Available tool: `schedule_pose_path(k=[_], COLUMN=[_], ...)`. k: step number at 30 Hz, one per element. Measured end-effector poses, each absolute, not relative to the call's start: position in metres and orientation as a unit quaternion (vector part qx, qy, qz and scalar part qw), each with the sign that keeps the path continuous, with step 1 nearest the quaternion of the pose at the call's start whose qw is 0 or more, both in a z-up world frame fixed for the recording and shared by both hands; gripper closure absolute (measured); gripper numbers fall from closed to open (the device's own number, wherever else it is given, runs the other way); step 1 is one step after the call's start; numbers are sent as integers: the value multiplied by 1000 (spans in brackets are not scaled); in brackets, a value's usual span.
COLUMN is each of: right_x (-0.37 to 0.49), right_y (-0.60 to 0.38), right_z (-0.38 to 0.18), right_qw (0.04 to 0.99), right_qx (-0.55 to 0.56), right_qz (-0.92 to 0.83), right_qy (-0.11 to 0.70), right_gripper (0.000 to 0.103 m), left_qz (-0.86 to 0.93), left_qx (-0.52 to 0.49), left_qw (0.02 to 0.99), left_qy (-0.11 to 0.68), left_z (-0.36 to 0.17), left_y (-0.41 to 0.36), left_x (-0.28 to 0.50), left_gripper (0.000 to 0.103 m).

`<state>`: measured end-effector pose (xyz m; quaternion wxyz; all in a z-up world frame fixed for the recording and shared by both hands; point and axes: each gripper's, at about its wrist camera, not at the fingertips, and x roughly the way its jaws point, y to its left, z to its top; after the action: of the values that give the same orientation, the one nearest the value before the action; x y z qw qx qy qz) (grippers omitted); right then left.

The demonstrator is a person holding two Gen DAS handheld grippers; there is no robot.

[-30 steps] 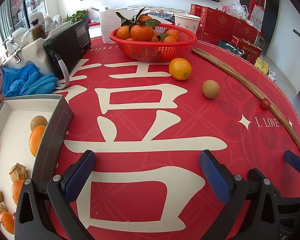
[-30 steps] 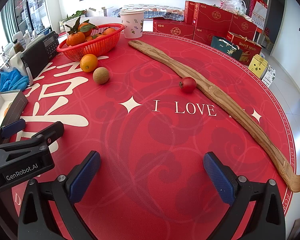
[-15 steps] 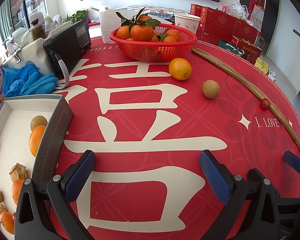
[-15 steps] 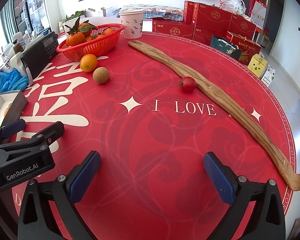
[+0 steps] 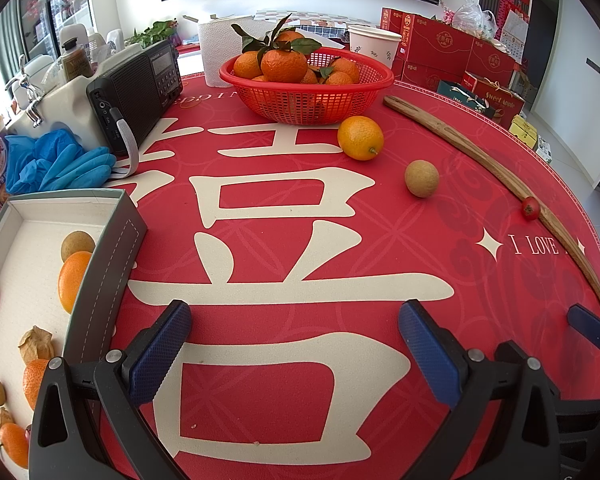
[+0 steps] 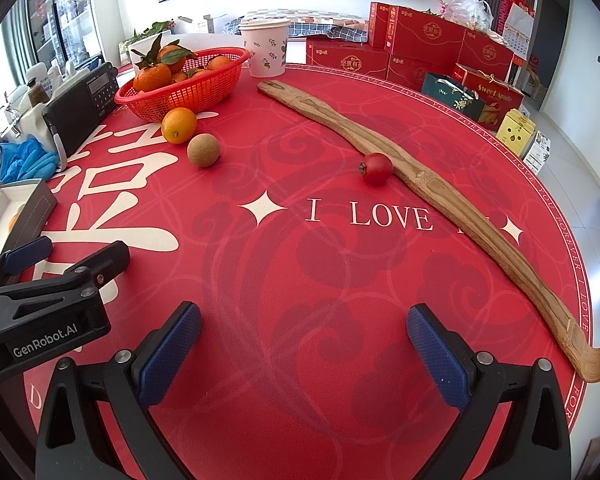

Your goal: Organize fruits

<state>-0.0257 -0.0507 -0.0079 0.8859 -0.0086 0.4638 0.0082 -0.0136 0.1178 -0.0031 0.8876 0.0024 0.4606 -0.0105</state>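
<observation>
"I LOVE" on tablecloth [image 6: 340, 264]; "GenRobot.AI" on left gripper [image 6: 52, 252]

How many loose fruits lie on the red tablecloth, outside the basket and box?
3. An orange in front of the red basket, a round brown fruit beside it, and a small red fruit against the wooden back scratcher.

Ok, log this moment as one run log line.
left gripper: open, empty | right gripper: open, empty | loose: orange, brown fruit, red fruit | box: partly filled

Red mesh basket [image 5: 306, 92], orange citrus [image 5: 360, 138], tan round fruit [image 5: 421, 179], blue-padded black tongs [image 6: 304, 346], cream-lettered red tablecloth [image 5: 284, 240].
</observation>
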Motion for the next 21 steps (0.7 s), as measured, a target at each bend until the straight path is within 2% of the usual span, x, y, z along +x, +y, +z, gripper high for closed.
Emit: schedule_pose_path(k=[21], right_x=[-26], right_y=[-49], right_z=[-8], right_qw=[887], right_qx=[-7], right_qz=[2], right_qy=[463], right_gripper=[0], left_qz=[-11], left_qx=[2], left_qw=[888], left_qy=[460], left_z=[-3], left_y=[118], left_x=[-14], left_gripper=[0])
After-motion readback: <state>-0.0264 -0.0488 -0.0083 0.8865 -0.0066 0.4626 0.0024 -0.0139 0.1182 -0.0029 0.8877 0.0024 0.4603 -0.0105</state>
